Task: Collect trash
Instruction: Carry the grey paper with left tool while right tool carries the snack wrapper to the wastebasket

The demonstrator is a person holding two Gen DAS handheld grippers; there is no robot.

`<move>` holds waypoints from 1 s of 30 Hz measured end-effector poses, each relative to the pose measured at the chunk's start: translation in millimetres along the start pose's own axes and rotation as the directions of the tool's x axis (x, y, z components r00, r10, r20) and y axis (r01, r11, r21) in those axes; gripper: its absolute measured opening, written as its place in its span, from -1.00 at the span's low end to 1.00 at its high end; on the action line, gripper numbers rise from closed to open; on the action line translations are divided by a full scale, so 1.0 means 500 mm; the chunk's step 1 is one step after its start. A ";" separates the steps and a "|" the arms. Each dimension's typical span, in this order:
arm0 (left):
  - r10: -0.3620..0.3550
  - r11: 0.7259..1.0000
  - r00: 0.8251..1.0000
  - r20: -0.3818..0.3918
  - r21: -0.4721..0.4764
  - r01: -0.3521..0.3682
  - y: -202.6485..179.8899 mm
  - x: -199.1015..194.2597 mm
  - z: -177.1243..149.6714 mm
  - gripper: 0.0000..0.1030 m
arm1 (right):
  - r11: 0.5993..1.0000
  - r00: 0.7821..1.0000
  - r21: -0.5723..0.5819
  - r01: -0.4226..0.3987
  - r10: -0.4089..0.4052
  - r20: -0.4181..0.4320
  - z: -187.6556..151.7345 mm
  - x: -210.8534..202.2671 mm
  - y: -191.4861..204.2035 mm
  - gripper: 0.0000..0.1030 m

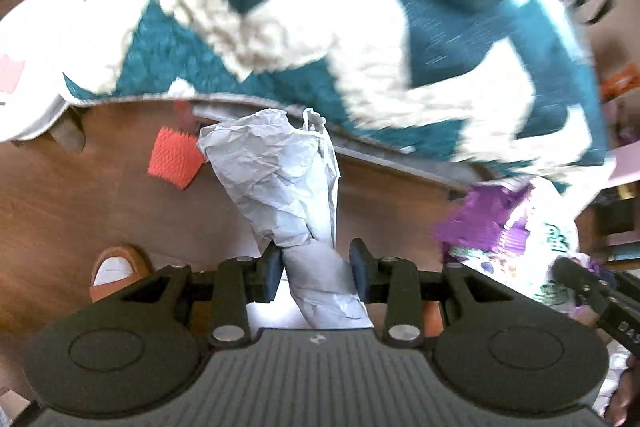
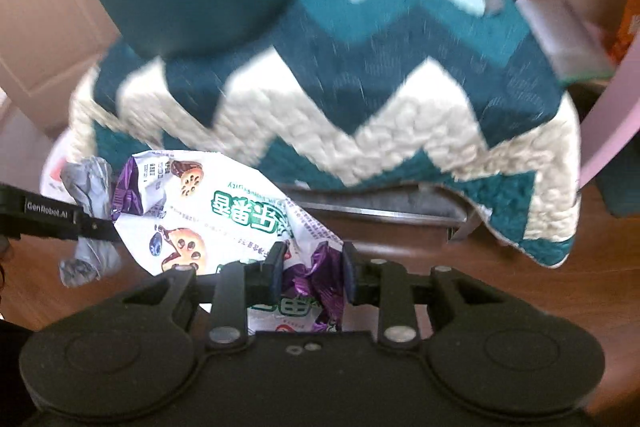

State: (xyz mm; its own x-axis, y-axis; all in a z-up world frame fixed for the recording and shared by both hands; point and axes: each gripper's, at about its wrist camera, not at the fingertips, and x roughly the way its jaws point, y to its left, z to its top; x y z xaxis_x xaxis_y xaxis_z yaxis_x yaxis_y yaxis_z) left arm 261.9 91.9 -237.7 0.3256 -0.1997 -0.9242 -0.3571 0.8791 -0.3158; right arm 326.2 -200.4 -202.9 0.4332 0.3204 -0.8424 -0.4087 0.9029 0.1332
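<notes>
Trash here is two pieces, both lifted above the wooden floor (image 1: 100, 195). Behind them a teal-and-cream zigzag blanket (image 2: 360, 115) drapes over furniture, its edge hanging just above the boards. The white snack wrapper (image 2: 224, 211), printed in green with purple foil inside, is the larger piece; the right gripper (image 2: 309, 271) has its fingers (image 2: 276, 265) pinched on the wrapper's purple end. The crumpled grey paper (image 1: 288, 179) stands up from the left gripper (image 1: 316, 267), whose fingers (image 1: 274, 269) clamp its twisted lower end. A small red ridged scrap (image 1: 174, 163) lies on the floor beside the paper.
</notes>
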 end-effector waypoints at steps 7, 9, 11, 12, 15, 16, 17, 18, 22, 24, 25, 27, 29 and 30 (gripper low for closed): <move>-0.088 0.995 0.982 0.166 0.067 0.078 -0.039 -0.196 -0.028 -0.32 | 1.000 0.989 0.011 -0.011 0.009 0.151 0.005 -0.176 0.055 -0.46; -0.106 0.992 0.972 0.209 0.085 0.090 -0.051 -0.252 -0.031 -0.32 | 1.000 0.981 0.012 -0.005 0.003 0.193 0.016 -0.219 0.066 -0.46; -0.123 0.990 0.959 0.257 0.105 0.099 -0.059 -0.305 -0.029 -0.32 | 1.000 0.971 0.013 0.001 -0.004 0.238 0.028 -0.263 0.076 -0.46; -0.128 0.989 0.952 0.277 0.113 0.100 -0.063 -0.321 -0.028 -0.32 | 1.000 0.966 0.013 0.007 -0.010 0.259 0.035 -0.285 0.080 -0.46; -0.148 0.984 0.927 0.344 0.147 0.102 -0.079 -0.393 -0.016 -0.32 | 1.000 0.947 0.013 0.022 -0.025 0.320 0.060 -0.340 0.094 -0.46; -0.148 0.983 0.920 0.364 0.160 0.095 -0.085 -0.412 -0.011 -0.32 | 0.999 0.940 0.011 0.031 -0.033 0.340 0.073 -0.357 0.099 -0.46; -0.147 0.981 0.910 0.388 0.173 0.084 -0.091 -0.432 -0.005 -0.32 | 0.999 0.933 0.010 0.037 -0.039 0.357 0.083 -0.370 0.103 -0.46; -0.148 0.980 0.901 0.408 0.182 0.078 -0.095 -0.449 0.004 -0.32 | 0.999 0.926 0.012 0.043 -0.044 0.374 0.095 -0.383 0.106 -0.46; -0.153 0.978 0.868 0.473 0.199 0.064 -0.110 -0.517 0.043 -0.32 | 0.997 0.896 0.025 0.076 -0.079 0.437 0.152 -0.427 0.126 -0.46; -0.158 0.976 0.852 0.499 0.212 0.056 -0.121 -0.547 0.065 -0.32 | 0.995 0.879 0.032 0.095 -0.099 0.467 0.185 -0.445 0.137 -0.46; -0.159 0.974 0.845 0.511 0.220 0.051 -0.128 -0.559 0.077 -0.32 | 0.994 0.870 0.035 0.105 -0.109 0.482 0.200 -0.454 0.143 -0.46; -0.167 0.971 0.831 0.530 0.236 0.044 -0.141 -0.582 0.101 -0.32 | 0.992 0.854 0.042 0.120 -0.125 0.505 0.229 -0.465 0.151 -0.46; -0.170 0.968 0.820 0.546 0.250 0.034 -0.156 -0.600 0.127 -0.32 | 0.989 0.839 0.048 0.138 -0.143 0.525 0.261 -0.478 0.161 -0.46; -0.173 0.966 0.815 0.553 0.255 0.032 -0.166 -0.609 0.140 -0.32 | 0.988 0.833 0.048 0.145 -0.148 0.534 0.276 -0.484 0.164 -0.46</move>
State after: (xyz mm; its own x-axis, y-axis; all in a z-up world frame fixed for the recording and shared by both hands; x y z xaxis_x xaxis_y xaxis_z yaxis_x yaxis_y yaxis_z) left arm 253.7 110.3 85.2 0.8112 -0.0754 -0.5799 -0.1113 0.9536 -0.2798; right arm 298.5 -164.2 84.1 0.8499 0.2859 -0.4427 -0.3024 0.9525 0.0346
